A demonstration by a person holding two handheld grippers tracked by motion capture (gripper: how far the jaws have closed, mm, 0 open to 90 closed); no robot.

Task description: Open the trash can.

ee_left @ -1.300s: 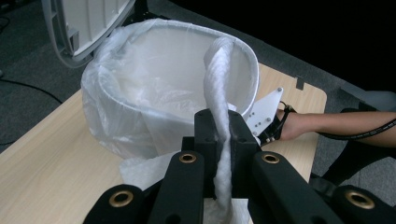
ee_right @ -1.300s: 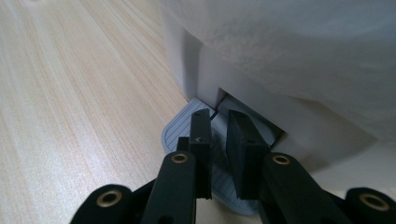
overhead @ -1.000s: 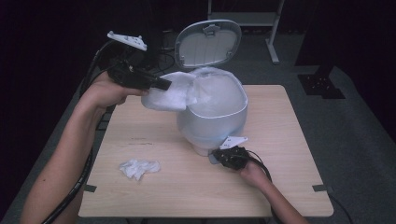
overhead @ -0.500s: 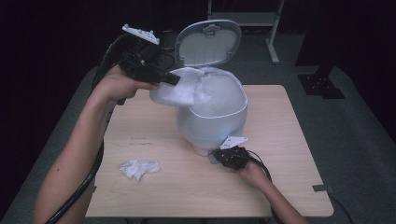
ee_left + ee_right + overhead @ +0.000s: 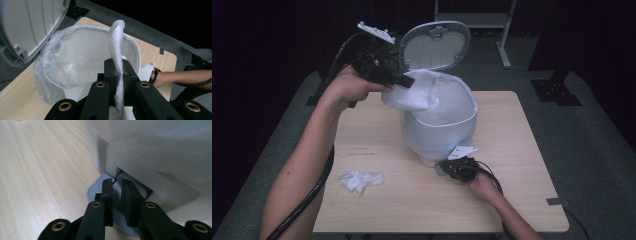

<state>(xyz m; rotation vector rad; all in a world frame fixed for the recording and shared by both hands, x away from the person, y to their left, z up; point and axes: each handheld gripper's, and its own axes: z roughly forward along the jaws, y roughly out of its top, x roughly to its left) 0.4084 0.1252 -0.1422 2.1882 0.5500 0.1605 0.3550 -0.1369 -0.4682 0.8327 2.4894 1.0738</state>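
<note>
High view: at the near edge of the table (image 5: pixel 522 200), the right claw (image 5: pixel 451 169) presses down on the grey foot pedal (image 5: pixel 100 192) at the base of the white pedal bin (image 5: pixel 439 130), its jaws a little apart and gripping nothing; the right gripper view shows both tips resting on the ribbed pedal. To that claw's left, a second crumpled tissue (image 5: pixel 360 180) lies on the wood, well apart from the bin. Farther off and higher, the left claw (image 5: pixel 408 80) is clamped on a wad of white tissue (image 5: pixel 414 92), which now hangs over the rim of the bin's plastic liner (image 5: pixel 52 62). In the last second the left hand (image 5: pixel 349 85) has risen and swung inward, bringing the wad from beside the bin to above its open mouth. Beyond the claw, the lid (image 5: pixel 434 45) stands upright, held open by the pedal. The tissue looks ready to be dropped; the one on the table would then remain.
</note>
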